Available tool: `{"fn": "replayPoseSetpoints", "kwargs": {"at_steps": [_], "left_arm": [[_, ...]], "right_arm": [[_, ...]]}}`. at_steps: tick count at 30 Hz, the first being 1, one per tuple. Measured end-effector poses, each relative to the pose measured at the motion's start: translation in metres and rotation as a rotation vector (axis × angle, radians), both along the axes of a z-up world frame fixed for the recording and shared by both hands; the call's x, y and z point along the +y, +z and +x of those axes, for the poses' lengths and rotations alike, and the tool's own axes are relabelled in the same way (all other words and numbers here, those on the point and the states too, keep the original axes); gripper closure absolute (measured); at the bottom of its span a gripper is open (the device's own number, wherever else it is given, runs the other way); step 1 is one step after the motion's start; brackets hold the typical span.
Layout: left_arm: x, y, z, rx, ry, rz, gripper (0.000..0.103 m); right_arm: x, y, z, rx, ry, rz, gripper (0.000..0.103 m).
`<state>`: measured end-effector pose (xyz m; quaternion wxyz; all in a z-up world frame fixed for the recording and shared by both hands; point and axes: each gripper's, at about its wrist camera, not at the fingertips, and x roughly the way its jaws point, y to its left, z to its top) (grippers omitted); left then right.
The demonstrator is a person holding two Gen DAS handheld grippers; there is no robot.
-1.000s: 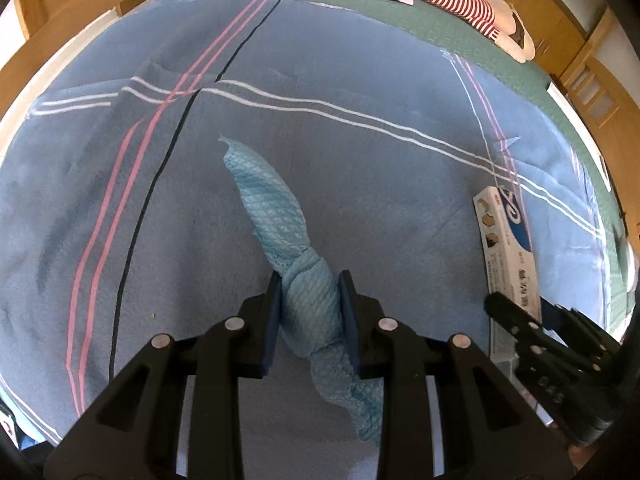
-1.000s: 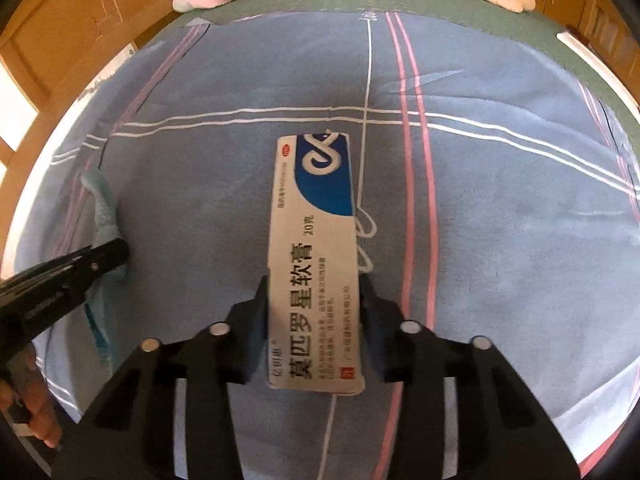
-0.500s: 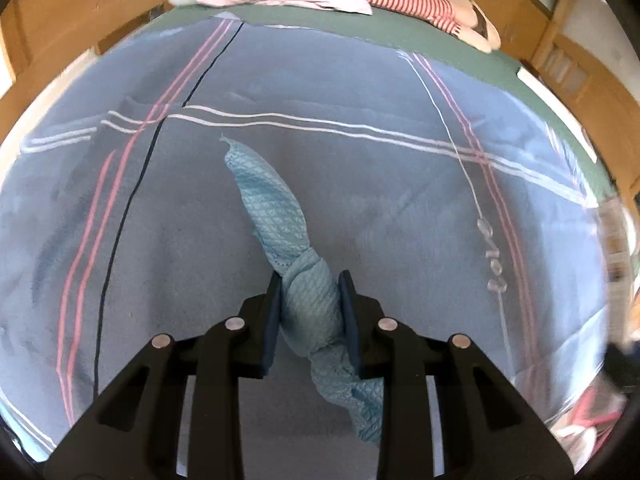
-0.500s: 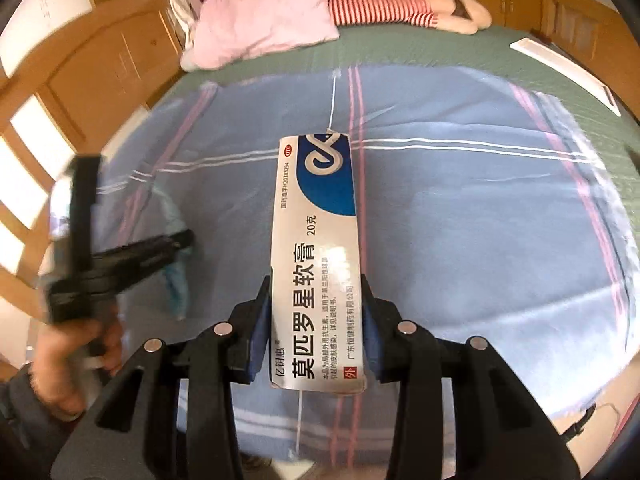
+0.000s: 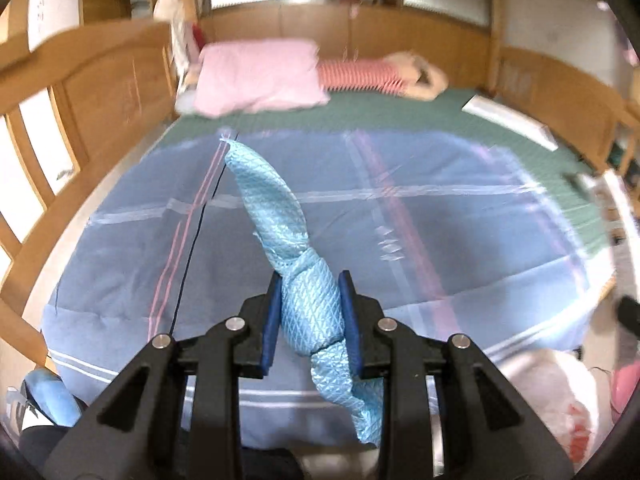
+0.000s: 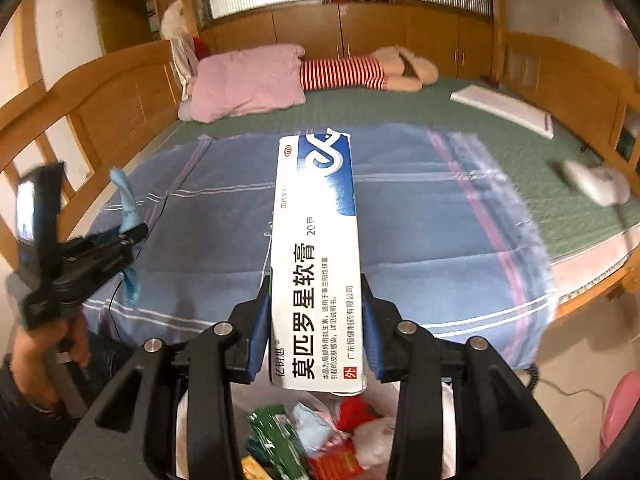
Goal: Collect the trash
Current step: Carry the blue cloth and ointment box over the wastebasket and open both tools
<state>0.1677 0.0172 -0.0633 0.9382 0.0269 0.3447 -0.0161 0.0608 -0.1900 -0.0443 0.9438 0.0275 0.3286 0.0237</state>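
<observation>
Wooden-framed bed (image 6: 120, 80) (perhaps cupboards (image 6: 360, 28) behind)

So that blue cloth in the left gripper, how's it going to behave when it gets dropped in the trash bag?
The blue cloth looks soft: it bulges where the left gripper pinches it. It is probably floppy, since its lower tail droops below the jaws. It seems light, so it may fall slowly and catch on the trash bag rim.
</observation>
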Motion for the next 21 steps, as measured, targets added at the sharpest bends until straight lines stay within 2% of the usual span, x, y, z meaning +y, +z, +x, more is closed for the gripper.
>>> {"fn": "replayPoseSetpoints", "kwargs": {"at_steps": [3,9,12,18,21], "left_arm": [[-0.017,0.030,-0.037,-0.075,-0.048,-0.012,0.075],[-0.043,0.044,-0.088,-0.119,-0.121,-0.003,0.074],[-0.049,0.048,-0.101,-0.131,-0.136,0.000,0.074],[-0.061,0.050,-0.117,-0.140,-0.170,0.011,0.074],[-0.063,0.048,-0.117,-0.131,-0.179,0.007,0.074]], "right_arm": [[-0.003,0.010,-0.022,-0.036,0.007,-0.011,0.063],[-0.013,0.014,-0.057,-0.043,0.047,0.005,0.063],[-0.013,0.003,-0.072,-0.012,0.059,-0.003,0.063],[-0.018,-0.023,-0.076,0.083,0.061,0.057,0.062],[-0.021,-0.028,-0.074,0.098,0.036,0.093,0.052]]}}
